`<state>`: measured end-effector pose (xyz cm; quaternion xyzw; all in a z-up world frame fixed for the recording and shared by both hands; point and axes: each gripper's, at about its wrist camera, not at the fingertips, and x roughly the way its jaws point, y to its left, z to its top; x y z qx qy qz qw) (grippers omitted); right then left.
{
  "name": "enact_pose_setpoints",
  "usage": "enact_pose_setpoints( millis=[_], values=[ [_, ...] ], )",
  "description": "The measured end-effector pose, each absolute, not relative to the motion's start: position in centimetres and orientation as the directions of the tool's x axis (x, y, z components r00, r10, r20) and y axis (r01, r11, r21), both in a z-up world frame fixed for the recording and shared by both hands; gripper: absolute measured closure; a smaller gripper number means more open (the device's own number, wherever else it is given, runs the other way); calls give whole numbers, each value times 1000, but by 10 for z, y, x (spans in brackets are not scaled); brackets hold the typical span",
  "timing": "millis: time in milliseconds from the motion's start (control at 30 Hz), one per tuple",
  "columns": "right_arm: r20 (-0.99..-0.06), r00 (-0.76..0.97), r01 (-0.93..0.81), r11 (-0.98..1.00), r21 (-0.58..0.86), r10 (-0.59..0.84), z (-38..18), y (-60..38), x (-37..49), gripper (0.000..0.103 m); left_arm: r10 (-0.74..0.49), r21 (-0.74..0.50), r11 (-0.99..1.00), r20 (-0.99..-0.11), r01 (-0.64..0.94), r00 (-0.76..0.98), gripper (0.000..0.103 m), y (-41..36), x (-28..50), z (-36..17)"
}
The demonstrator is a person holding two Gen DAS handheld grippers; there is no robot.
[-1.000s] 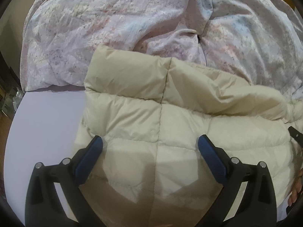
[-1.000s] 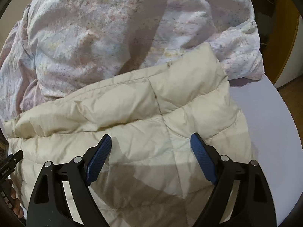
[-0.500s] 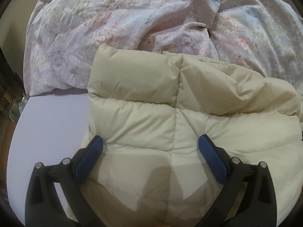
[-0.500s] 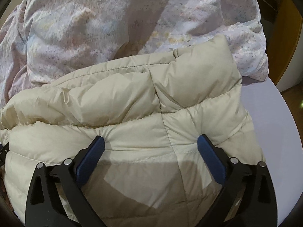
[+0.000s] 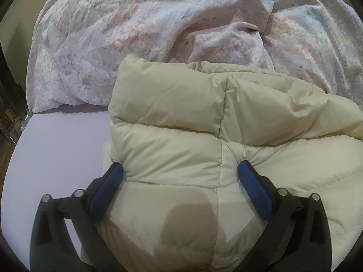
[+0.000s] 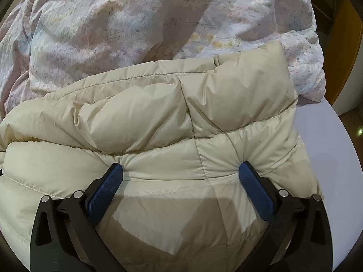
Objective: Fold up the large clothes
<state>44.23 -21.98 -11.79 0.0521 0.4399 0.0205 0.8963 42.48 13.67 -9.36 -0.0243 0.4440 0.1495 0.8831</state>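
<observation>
Cream quilted puffer jacket [image 5: 181, 140] fills the centre and lower right of the left wrist view; same jacket [image 6: 158, 124] fills centre and lower left of the right wrist view. It lies on a pale lilac bed sheet [image 5: 56, 154], puffy, with horizontal stitched baffles and one vertical seam running down the middle of each frame. Upper edge of the jacket is bulged up and rests against a crumpled floral pastel duvet [image 5: 136, 34] that takes up the whole top of both frames [image 6: 113, 22].

Left gripper [image 5: 180, 172], black frame with blue pads, sits at the bottom centre of its frame, jaws spread wide, both fingertips pressed into the jacket fabric; fabric dimples and puckers at each tip. Left pad is at the jacket's left edge, just beside bare sheet. Nothing pinched between the jaws.

Right gripper [image 6: 181, 172] is at the bottom centre of its frame, jaws also wide, both tips touching the jacket and denting it, creases radiating from the right tip. No fabric clamped.

Bare sheet [image 6: 329, 158] shows at the right edge of the right wrist view. Shadows of the grippers fall across the lower jacket in both frames.
</observation>
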Motion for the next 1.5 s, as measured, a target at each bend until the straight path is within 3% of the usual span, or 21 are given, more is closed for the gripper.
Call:
enact_pose_setpoints(
  millis=[1033, 1300, 1500],
  values=[
    [-813, 574, 7, 993, 120, 95, -123, -222, 463, 1, 237, 90, 955, -805, -282, 544, 2, 141, 430, -102],
    [-833, 510, 96, 948, 304, 216, -88, -266, 429, 1, 191, 69, 965, -848, -255, 495, 2, 151, 397, -72],
    [-830, 442, 212, 860, 464, 339, -76, -324, 384, 1, 60, -64, 966, -889, -252, 454, 2, 180, 353, -52]
  ],
)
